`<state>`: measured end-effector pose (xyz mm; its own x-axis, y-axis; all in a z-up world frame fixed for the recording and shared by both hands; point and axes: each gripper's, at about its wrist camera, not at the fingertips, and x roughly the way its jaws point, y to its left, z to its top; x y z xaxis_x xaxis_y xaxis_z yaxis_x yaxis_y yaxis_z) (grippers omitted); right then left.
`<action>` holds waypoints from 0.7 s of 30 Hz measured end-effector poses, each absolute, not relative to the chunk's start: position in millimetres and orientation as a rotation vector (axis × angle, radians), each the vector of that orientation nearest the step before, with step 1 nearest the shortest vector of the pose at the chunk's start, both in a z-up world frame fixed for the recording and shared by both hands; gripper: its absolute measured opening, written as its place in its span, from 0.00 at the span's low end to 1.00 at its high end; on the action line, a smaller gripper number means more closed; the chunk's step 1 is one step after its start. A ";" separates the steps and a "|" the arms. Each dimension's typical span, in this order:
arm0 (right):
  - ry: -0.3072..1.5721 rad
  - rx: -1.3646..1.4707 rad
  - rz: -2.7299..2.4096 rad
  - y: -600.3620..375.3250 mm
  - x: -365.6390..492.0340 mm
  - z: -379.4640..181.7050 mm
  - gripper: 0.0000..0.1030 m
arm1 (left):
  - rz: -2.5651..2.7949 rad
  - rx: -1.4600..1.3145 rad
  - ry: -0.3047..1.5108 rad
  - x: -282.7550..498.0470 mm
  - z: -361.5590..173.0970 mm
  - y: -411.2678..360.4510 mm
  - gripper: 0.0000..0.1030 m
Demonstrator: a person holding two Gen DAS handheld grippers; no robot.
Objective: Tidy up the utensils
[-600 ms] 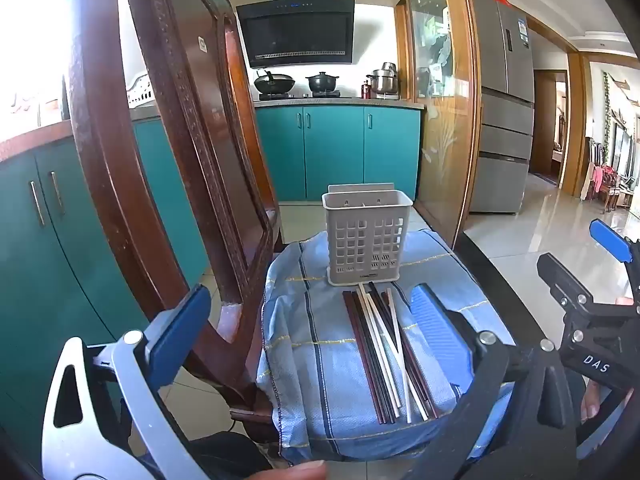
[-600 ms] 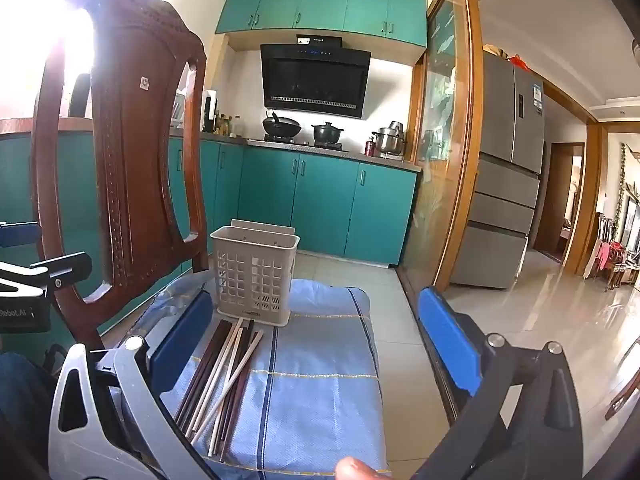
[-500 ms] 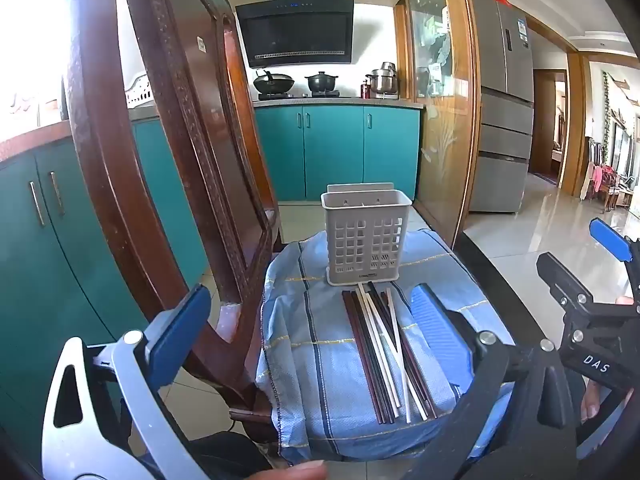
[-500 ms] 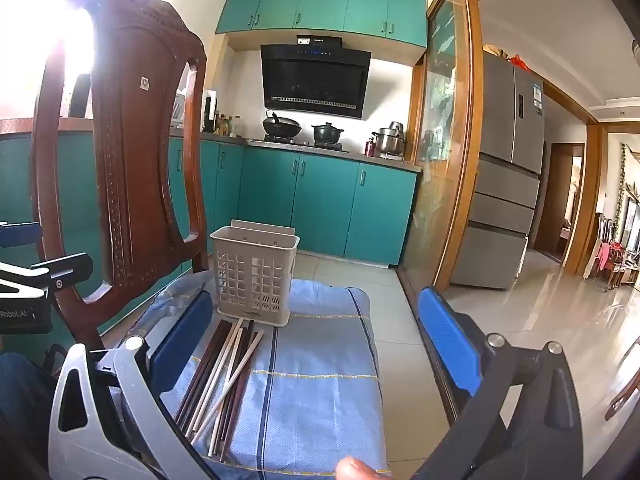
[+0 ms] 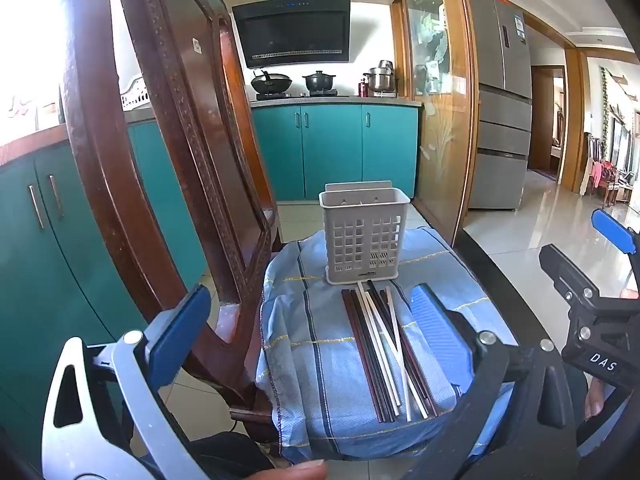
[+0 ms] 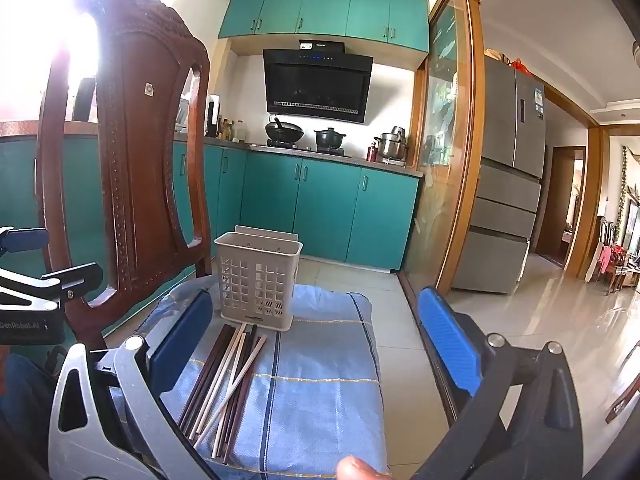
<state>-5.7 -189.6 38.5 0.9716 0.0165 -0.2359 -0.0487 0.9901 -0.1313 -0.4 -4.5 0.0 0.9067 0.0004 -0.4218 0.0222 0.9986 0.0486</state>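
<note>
Several dark brown and white chopsticks (image 5: 386, 354) (image 6: 226, 380) lie side by side on a blue striped cloth (image 5: 320, 360) (image 6: 320, 392). Behind them stands an upright grey perforated utensil holder (image 5: 363, 236) (image 6: 258, 280), with nothing showing above its rim. My left gripper (image 5: 310, 334) hovers near the cloth's front, open, nothing between its blue pads. My right gripper (image 6: 316, 340) is also open and empty, held to the right of the chopsticks. The right gripper shows at the right edge of the left wrist view.
A carved dark wooden chair back (image 5: 168, 160) (image 6: 132, 152) rises close on the left of the cloth. Teal kitchen cabinets (image 6: 320, 208), a stove with pots and a grey fridge (image 6: 508, 184) stand further back. A glass sliding door (image 5: 436, 128) is at right; glossy floor tiles beyond.
</note>
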 end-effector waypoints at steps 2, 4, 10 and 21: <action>0.233 -0.142 0.032 -188.7 -6.4 38.5 0.98 | -0.012 0.050 0.434 -1.0 -0.5 -5.1 0.97; 0.231 -0.145 0.031 -188.0 -6.7 39.7 0.98 | -0.014 0.045 0.435 -0.5 -0.7 -4.5 0.97; 0.230 -0.141 0.032 -187.5 -6.0 39.0 0.98 | -0.014 0.043 0.436 0.9 -1.0 -5.1 0.97; 0.224 -0.139 0.035 -188.9 -8.2 41.5 0.98 | -0.011 0.044 0.437 1.6 0.4 -3.9 0.97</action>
